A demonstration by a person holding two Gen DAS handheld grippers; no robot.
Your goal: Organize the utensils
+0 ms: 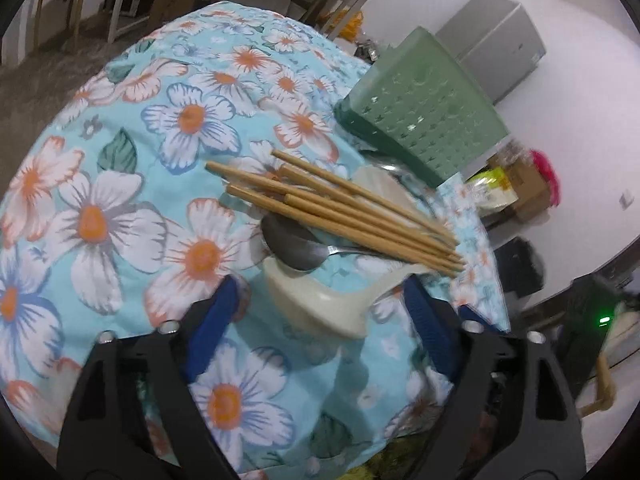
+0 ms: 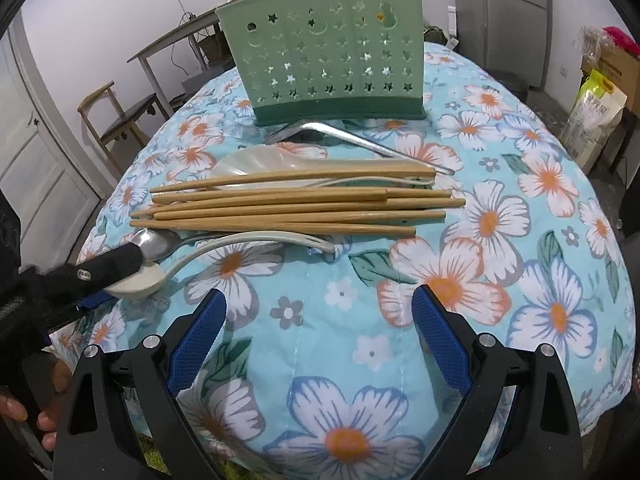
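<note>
A counter (image 2: 500, 264) draped in a blue flowered cloth fills both views, with a green star-punched utensil holder (image 2: 324, 64) standing upright at its far side and a heap of utensils just in front of it — wooden chopsticks (image 2: 296, 210) lying across a pale spoon (image 2: 256, 164) and a steel spoon (image 2: 154, 242). The left tongs (image 1: 320, 300) hang wide open with a cream ladle-style spoon (image 1: 320, 304) between the blue pads, not gripped. The right tongs (image 2: 316, 320) gape just as wide over bare cloth — nothing held.
</note>
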